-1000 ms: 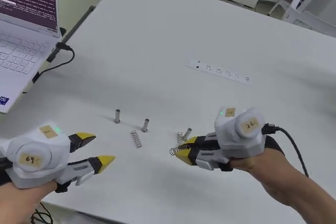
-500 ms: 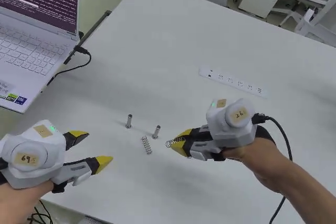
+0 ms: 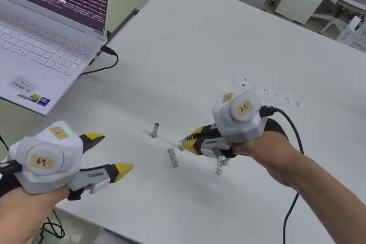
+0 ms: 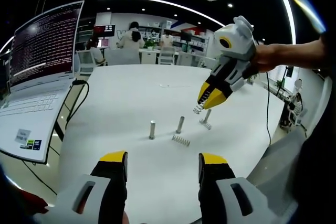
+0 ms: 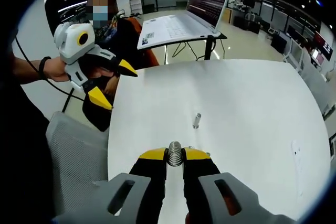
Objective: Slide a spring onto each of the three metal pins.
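My right gripper (image 3: 189,143) is shut on a small spring (image 3: 183,140), held just above the table right of one upright metal pin (image 3: 154,131). The left gripper view shows three pins: left (image 4: 152,129), middle (image 4: 180,125), and right (image 4: 208,115), with another spring (image 4: 204,125) at the right one's base. The held spring (image 4: 198,109) hangs from the right gripper (image 4: 210,98) above and right of the middle pin. A loose spring (image 3: 172,156) lies flat near the pins. My left gripper (image 3: 108,152) stands open at the near table edge, holding nothing. The gripped spring (image 5: 174,154) points toward a pin (image 5: 196,120).
An open laptop (image 3: 51,32) sits at the far left with a black cable (image 3: 106,61) running onto the table. A white power strip (image 3: 269,92) lies beyond the right gripper. A grey mesh chair (image 5: 79,161) stands at the table's near edge.
My right gripper has carried the spring left, from beside the right pin to about the middle pin. The left gripper has stayed open at the near edge. The head camera has shifted.
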Motion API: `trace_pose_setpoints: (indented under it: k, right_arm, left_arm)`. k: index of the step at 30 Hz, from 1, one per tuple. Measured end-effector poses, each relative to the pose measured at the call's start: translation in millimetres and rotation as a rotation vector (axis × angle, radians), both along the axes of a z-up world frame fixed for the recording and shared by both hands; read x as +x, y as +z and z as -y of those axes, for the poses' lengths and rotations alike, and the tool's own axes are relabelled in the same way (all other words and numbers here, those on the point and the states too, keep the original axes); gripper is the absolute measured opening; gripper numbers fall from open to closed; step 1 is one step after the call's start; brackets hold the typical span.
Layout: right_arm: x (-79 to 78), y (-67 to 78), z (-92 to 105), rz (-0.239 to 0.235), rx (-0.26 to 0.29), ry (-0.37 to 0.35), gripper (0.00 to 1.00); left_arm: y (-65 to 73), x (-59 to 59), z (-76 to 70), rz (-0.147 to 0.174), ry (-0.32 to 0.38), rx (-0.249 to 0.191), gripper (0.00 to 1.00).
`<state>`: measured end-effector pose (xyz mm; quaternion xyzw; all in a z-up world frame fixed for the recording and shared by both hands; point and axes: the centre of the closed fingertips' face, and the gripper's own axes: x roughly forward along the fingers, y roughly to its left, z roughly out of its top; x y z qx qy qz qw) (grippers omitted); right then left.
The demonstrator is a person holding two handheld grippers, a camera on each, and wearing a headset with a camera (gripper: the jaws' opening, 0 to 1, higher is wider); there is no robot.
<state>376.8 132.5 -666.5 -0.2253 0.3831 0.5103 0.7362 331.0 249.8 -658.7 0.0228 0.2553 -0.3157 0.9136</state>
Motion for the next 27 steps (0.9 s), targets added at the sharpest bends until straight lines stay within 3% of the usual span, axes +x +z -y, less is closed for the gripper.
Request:
trace_pose_setpoints:
  k: [13, 19, 27]
  right_arm:
    - [32.1, -20.9, -19.1, 0.015, -0.058, 0.016, 0.09]
    - [46.6, -29.0, -26.0, 0.012, -0.059, -0.013, 0.09]
    - [54.6, -36.1, -36.9, 0.007, -0.053, -0.012, 0.09]
  left_arm:
    - [-3.5, 6.9, -5.0, 0.005, -0.014, 0.004, 0.54]
    - [-6.8, 6.6, -1.4, -0.003, -0.023, 0.001, 0.54]
    - [-12.1, 5.0, 3.4, -0.016, -0.040, -0.001, 0.54]
